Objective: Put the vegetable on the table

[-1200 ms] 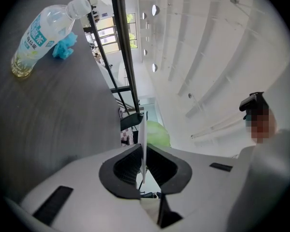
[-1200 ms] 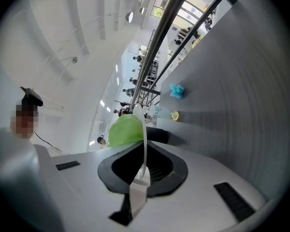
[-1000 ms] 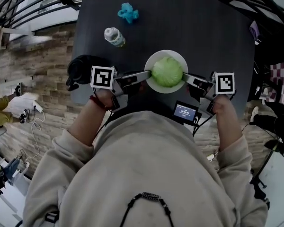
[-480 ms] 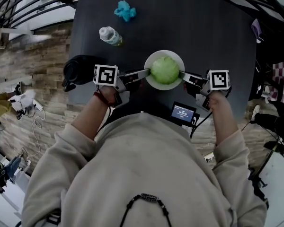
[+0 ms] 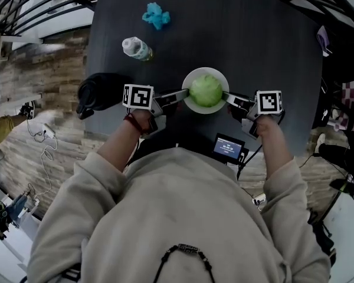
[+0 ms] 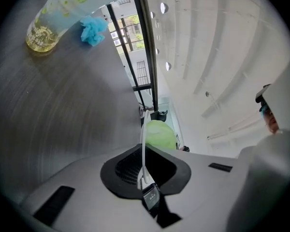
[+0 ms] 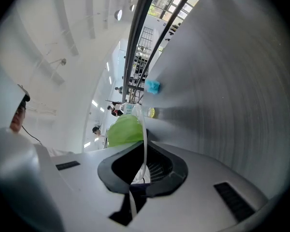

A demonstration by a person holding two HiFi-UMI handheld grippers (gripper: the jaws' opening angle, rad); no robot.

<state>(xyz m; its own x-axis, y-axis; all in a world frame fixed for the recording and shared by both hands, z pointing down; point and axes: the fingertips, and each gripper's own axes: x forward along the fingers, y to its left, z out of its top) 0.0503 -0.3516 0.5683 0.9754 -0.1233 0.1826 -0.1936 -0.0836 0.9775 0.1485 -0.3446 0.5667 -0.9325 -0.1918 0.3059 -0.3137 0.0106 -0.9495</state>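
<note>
Nearest the person, a small lit screen [image 5: 227, 147] sat at the near edge of the dark table [image 5: 253, 40]. Just beyond it, the left gripper [image 5: 183, 92] and right gripper [image 5: 227, 97] were each pinched tight on opposite rims of a white plate [image 5: 205, 111], with the green cabbage [image 5: 206, 91] sitting on it. Farther off to the left lay a bottle [image 5: 135, 48], then a blue toy [image 5: 156, 15].

A clear bottle [image 5: 135, 48] sits near a blue toy [image 5: 156, 15], a black bag [image 5: 97, 92] farther off.
</note>
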